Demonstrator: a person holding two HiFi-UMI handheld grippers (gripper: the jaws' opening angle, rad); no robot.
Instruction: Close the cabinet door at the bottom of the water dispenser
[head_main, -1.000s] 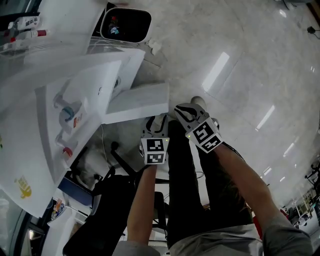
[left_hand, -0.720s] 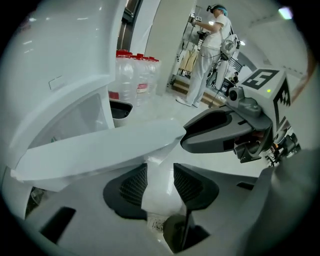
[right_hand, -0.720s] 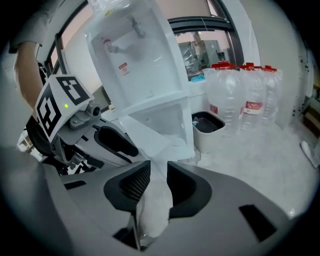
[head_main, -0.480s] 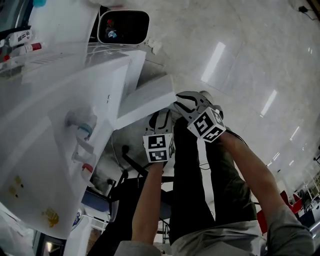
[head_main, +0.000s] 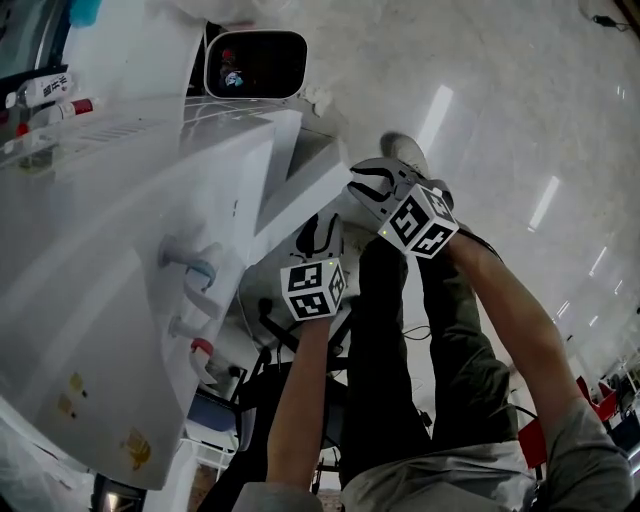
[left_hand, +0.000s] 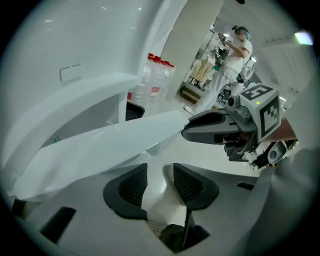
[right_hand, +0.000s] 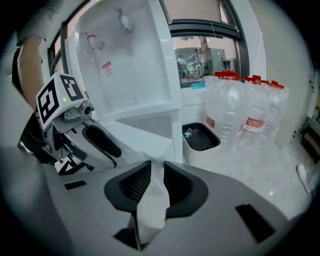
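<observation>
At the foot of the tall white plastic water dispenser (head_main: 120, 260), the flat white cabinet door (head_main: 300, 195) stands ajar, with open pale polished floor (head_main: 500, 100) beyond its free edge. The left gripper (left_hand: 159, 181) and right gripper (right_hand: 155, 182) both clamp that edge, and only their own views show the pinch.

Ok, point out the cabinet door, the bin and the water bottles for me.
cabinet door (left_hand: 100, 147): left gripper view, its white face.
bin (right_hand: 198, 156): right gripper view, its front wall.
water bottles (right_hand: 245, 117): right gripper view, middle bottle's body.
</observation>
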